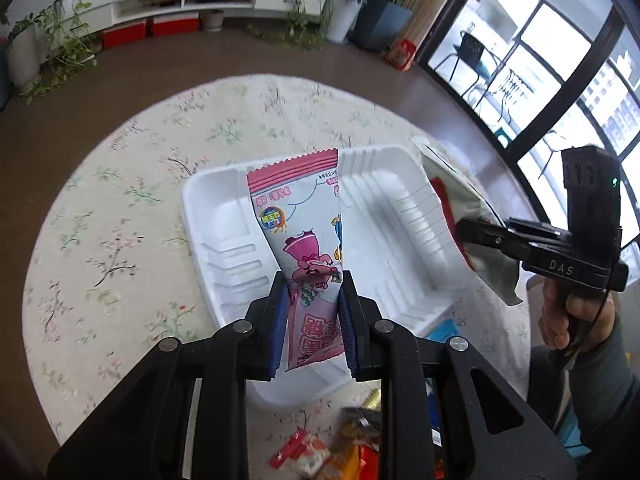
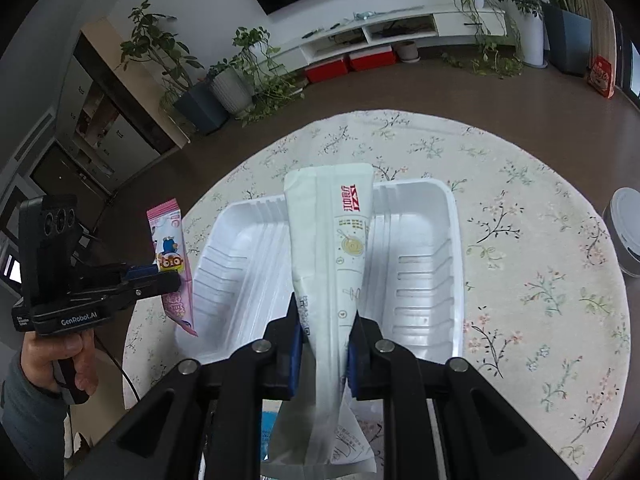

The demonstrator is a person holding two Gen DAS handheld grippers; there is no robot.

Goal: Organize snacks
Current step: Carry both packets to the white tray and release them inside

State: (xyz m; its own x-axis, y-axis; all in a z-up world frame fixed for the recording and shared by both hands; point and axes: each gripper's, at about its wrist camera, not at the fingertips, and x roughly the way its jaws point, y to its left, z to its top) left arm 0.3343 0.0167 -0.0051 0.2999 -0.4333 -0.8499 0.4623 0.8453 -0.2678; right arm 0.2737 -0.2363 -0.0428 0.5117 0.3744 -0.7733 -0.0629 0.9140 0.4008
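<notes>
I'm taking the white tray [image 1: 224, 216] as my landmark; it's sitting on the round floral tablecloth [image 1: 120, 200], both its compartments showing bare ribbed plastic.

My left gripper [image 1: 313, 312] is hovering over the tray's near rim, blue pads clamped together on the pink cartoon snack packet [image 1: 298, 220], pinching it around the lower middle. The packet is sticking forward over the tray's centre divider, crimped pink edge pointing at the far rim, not touching the tray as far as I can tell.

My right gripper [image 2: 323, 344] is also sitting above the near rim, fingers squeezed on the white snack packet [image 2: 332, 240], waist of the pack creased between the pads. Its far end is reaching past the tray's far rim in the right wrist view; its tail is hanging down behind the fingers.

From the left wrist view, the right gripper is off the tray's right edge with the white pack overlapping that rim. From the right wrist view, the left gripper [image 2: 176, 280] is just off the left edge.

Cloth is lying open beyond the far rim and left of the tray. A loose snack pile [image 1: 340, 448] is lying on the near side, blurred. A grey round container [image 2: 624, 232] is sitting well apart to the right, at the cloth's edge.
</notes>
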